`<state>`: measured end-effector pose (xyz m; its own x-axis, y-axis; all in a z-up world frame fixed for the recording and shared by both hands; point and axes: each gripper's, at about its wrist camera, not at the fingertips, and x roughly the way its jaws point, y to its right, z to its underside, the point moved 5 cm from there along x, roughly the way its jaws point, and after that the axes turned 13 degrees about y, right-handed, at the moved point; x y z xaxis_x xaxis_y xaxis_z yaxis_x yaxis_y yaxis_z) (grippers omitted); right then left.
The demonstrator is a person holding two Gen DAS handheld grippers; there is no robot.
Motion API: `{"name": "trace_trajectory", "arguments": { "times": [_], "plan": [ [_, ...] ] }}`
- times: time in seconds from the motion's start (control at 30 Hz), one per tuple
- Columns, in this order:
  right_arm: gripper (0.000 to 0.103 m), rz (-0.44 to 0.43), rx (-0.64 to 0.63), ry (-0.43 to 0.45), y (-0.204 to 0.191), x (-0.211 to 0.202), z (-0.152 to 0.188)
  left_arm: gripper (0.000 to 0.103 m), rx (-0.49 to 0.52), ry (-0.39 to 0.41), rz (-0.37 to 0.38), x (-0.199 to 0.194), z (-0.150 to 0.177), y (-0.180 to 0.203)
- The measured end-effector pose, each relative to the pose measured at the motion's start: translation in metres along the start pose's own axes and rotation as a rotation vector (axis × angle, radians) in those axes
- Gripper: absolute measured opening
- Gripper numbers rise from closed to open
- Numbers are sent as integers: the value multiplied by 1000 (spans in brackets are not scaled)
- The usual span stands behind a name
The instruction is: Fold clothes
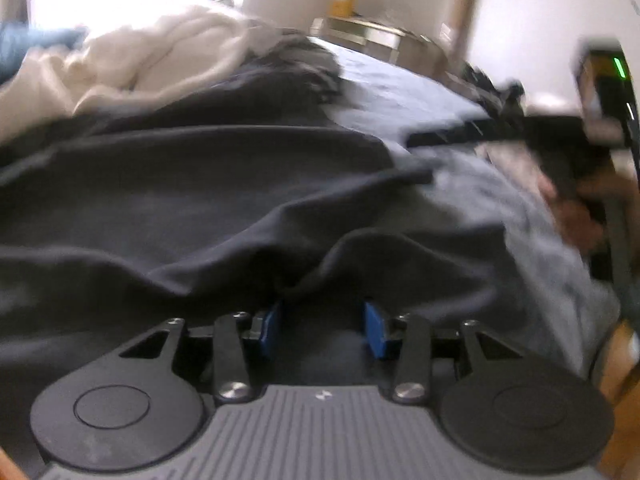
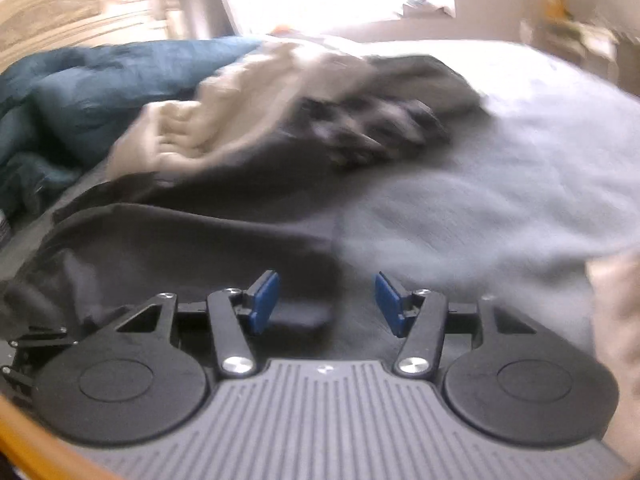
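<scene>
A dark grey garment (image 1: 180, 184) lies spread and rumpled on the bed, with folds right in front of my left gripper (image 1: 322, 320). The left jaws stand apart, with the cloth's edge bunched between and over the blue pads (image 1: 272, 324). In the right wrist view the same dark garment (image 2: 192, 248) lies at the left, and my right gripper (image 2: 326, 304) is open just above its edge and the sheet. The right gripper also shows at the far right of the left wrist view (image 1: 592, 128), blurred.
A pale blue-grey sheet (image 2: 500, 184) covers the bed. A heap of cream (image 2: 208, 128) and dark clothes (image 2: 380, 120) lies further back, with a teal duvet (image 2: 100, 84) at the left. A wooden bed frame edge (image 2: 24, 432) is near. Furniture (image 1: 360, 32) stands beyond the bed.
</scene>
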<state>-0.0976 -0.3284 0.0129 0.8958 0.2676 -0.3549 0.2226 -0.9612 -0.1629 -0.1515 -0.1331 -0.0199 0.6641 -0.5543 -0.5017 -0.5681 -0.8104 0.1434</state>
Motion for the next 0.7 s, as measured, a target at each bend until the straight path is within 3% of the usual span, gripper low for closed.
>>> {"name": "trace_trajectory", "arguments": {
  "times": [0.07, 0.17, 0.2, 0.33, 0.43, 0.53, 0.7],
  "plan": [
    [53, -62, -87, 28, -18, 1, 1, 48, 1, -8, 17, -1, 3, 2],
    [55, -36, -250, -67, -34, 18, 21, 49, 10, -9, 33, -1, 2, 1],
    [55, -23, -299, -91, -38, 22, 26, 49, 4, -11, 40, -3, 0, -1],
    [59, 99, -394, -51, -17, 19, 38, 49, -60, -12, 56, -25, -9, -7],
    [64, 172, -339, -63, 7, 21, 36, 49, -74, -14, 41, -44, -14, -14],
    [65, 158, -301, -87, 19, 20, 31, 49, -58, -17, -15, -63, -18, -27],
    [66, 138, -284, -27, 18, 8, 0, 53, -31, 5, -129, -87, -30, -62]
  ]
}}
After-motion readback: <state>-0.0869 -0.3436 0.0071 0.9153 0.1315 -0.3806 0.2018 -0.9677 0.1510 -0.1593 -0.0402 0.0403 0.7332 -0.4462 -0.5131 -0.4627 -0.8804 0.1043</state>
